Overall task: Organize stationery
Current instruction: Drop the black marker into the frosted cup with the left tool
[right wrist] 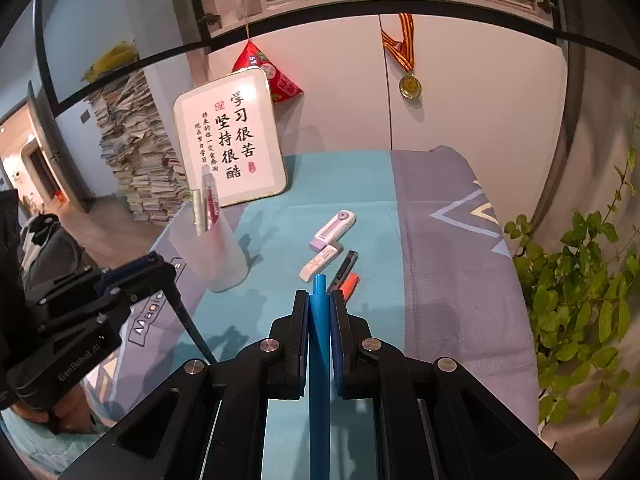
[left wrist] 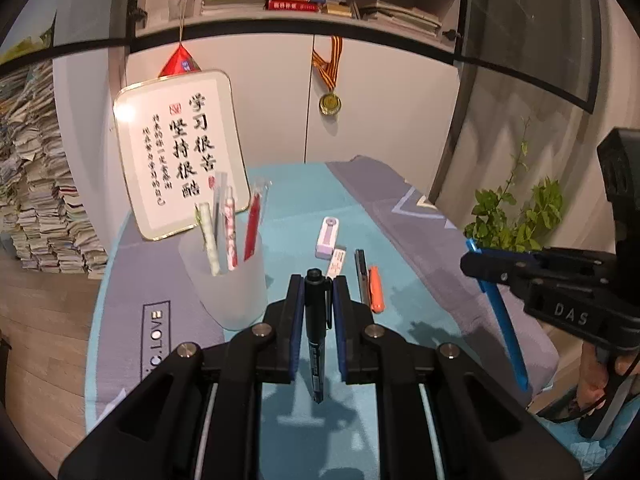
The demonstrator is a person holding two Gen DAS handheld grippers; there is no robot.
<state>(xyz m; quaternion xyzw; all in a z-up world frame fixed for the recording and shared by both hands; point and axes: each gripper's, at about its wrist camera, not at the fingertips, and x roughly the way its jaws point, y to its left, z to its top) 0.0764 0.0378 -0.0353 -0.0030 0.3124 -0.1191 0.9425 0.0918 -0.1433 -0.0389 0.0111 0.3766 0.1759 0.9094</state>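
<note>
Now the cup [left wrist: 224, 280] lies far-left of both clenched hand-held grippers, nearer the left hand-held gripper [left wrist: 316, 292], by which a black marker [left wrist: 316, 332] is held upright; a blue pen [right wrist: 320, 340] is held by the right hand-held gripper [right wrist: 320, 308].

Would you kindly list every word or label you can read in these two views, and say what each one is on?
"学习很苦 坚持很酷": framed sign, large characters; its smaller columns are too small.
"DAS": right gripper body.
"GenRobot AI": left gripper body.
"C.LOVE": tablecloth, start cut off.
Book spines, black marker and eraser print: too blurred.
</note>
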